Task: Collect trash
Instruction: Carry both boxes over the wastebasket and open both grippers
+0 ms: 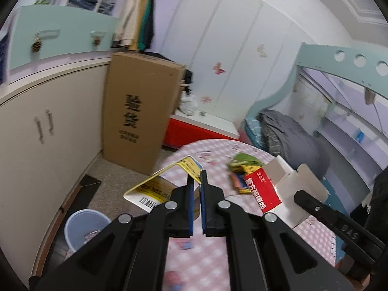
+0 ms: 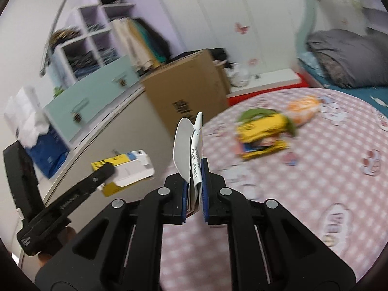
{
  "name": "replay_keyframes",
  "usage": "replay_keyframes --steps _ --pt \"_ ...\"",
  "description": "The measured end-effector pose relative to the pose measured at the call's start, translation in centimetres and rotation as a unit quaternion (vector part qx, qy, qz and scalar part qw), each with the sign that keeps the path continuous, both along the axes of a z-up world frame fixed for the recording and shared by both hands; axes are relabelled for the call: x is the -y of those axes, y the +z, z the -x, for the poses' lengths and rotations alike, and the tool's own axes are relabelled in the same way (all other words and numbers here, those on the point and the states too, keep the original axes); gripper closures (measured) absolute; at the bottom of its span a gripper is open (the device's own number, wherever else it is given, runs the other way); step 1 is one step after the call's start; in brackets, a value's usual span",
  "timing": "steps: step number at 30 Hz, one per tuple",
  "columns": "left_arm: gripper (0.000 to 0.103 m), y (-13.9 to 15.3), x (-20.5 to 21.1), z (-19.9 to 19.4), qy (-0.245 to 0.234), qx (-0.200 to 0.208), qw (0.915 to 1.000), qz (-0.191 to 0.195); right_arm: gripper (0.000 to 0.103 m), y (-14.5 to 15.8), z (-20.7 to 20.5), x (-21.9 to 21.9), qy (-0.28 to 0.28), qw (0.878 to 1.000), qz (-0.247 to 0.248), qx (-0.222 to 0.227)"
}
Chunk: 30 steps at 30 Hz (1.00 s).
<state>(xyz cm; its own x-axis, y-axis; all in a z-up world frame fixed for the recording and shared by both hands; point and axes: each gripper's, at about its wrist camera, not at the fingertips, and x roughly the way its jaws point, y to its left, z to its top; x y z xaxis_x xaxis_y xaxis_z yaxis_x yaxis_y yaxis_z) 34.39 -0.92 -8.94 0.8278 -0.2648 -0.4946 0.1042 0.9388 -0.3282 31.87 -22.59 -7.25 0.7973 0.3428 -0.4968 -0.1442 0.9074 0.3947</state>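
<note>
My left gripper (image 1: 197, 175) is shut on a flattened yellow and white carton (image 1: 155, 190) with a barcode, held out past the left edge of the table (image 1: 206, 247), which has a pink checked cloth. My right gripper (image 2: 196, 168) is shut on an opened red and white box (image 1: 265, 190), which the right wrist view shows edge-on as white card (image 2: 188, 145). Each gripper shows in the other's view, the right gripper (image 1: 297, 196) beside its box and the left gripper (image 2: 109, 168) on the yellow carton (image 2: 131, 167). Loose on the table lie a yellow wrapper (image 2: 264, 131), a green scrap (image 2: 255, 114) and an orange piece (image 2: 303, 109).
A pale blue bin (image 1: 82, 228) stands on the floor at lower left, below the held carton, beside a cream cabinet (image 1: 43, 126). A tall cardboard box (image 1: 140, 111) leans at the cabinet's end. A bed with grey bedding (image 1: 291, 135) lies behind the table.
</note>
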Motion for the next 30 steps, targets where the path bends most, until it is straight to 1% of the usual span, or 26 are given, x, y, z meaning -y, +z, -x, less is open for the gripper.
replay_keyframes --steps 5,7,10,15,20,22,23,24,25,27,30 --pt "0.099 -0.6 -5.3 0.1 0.046 -0.014 0.9988 0.005 0.093 -0.2 -1.5 -6.9 0.06 0.998 0.01 -0.003" --pt "0.099 -1.1 -8.0 0.2 0.069 -0.02 0.9974 0.01 0.093 -0.5 -2.2 -9.6 0.081 0.997 0.015 -0.008" --pt "0.099 -1.7 -10.8 0.3 0.095 -0.026 0.9951 0.009 0.093 -1.1 -3.2 -13.1 0.112 0.993 0.022 -0.015" --pt "0.099 -3.3 -15.7 -0.1 0.147 -0.044 0.9882 -0.001 0.093 -2.8 -5.1 -18.5 0.154 0.987 0.036 -0.032" --pt "0.099 -5.2 -19.4 -0.6 0.192 -0.065 0.9791 -0.016 0.093 -5.7 -7.6 -23.0 0.183 0.981 0.036 -0.055" --pt "0.099 -6.1 -20.7 -1.0 0.211 -0.078 0.9742 -0.025 0.088 -7.4 -8.8 -24.3 0.187 0.98 0.032 -0.061" --pt "0.099 -6.6 -21.4 -1.4 0.217 -0.085 0.9721 -0.028 0.079 -8.1 -9.3 -24.8 0.186 0.98 0.031 -0.062" --pt "0.099 -7.2 -22.0 -1.7 0.223 -0.096 0.9696 -0.031 0.044 -9.0 -9.9 -25.3 0.186 0.98 0.036 -0.066" --pt "0.099 -7.7 -22.4 -1.9 0.226 -0.104 0.9681 -0.033 0.028 -10.0 -10.3 -25.9 0.176 0.98 0.056 -0.073" --pt "0.098 -8.9 -23.1 -2.4 0.231 -0.12 0.9647 -0.037 0.028 -11.1 -10.7 -26.2 0.166 0.98 0.077 -0.082" --pt "0.098 -10.1 -23.5 -2.7 0.232 -0.138 0.962 -0.038 0.028 -12.4 -10.8 -25.8 0.166 0.978 0.067 -0.103"
